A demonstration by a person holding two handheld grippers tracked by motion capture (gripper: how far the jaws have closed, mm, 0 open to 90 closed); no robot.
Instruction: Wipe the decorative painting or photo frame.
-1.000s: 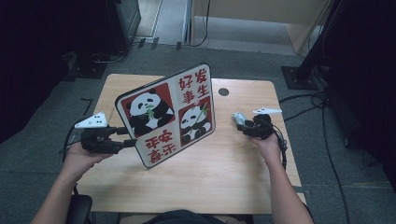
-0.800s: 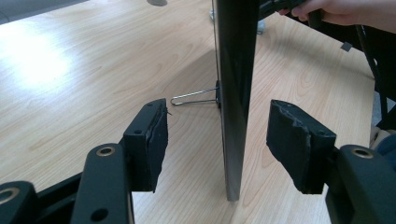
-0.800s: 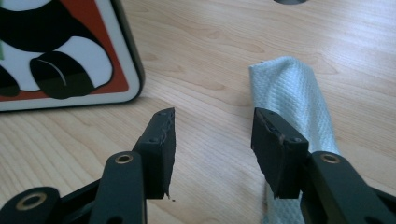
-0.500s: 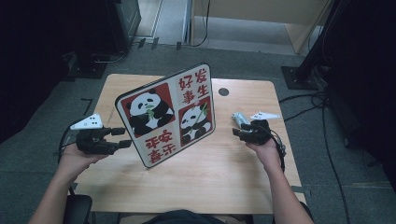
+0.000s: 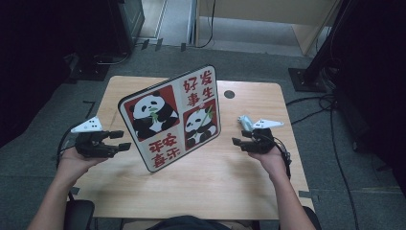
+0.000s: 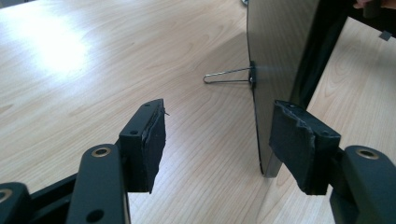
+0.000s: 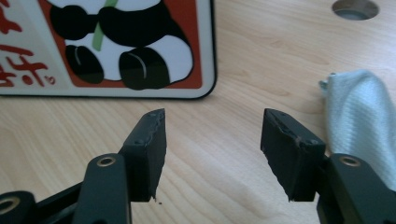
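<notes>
A square panda picture board (image 5: pixel 170 117) with red characters stands tilted on the wooden table (image 5: pixel 215 187). A wire stand (image 6: pixel 229 77) props it from its dark back (image 6: pixel 280 46). My left gripper (image 5: pixel 123 140) sits at the board's left edge and its jaws have just been opening. In the left gripper view (image 6: pixel 217 140) that edge stands ahead of the gap, near the right-hand jaw, and no pad presses on it. My right gripper (image 5: pixel 235 142) is right of the board. Its jaws (image 7: pixel 212 144) have also just been opening, with bare table between them and the board's corner (image 7: pixel 116 46) beyond.
A pale crumpled cloth (image 7: pixel 359 112) lies just right of the right gripper, also seen on the table (image 5: pixel 245 122). A round cable hole (image 5: pixel 229 94) sits near the far edge. Dark equipment and cables surround the table on the floor.
The right gripper has slid a little toward the person and its jaws stand wider. The left gripper's jaws have spread slightly. The board has kept its place.
</notes>
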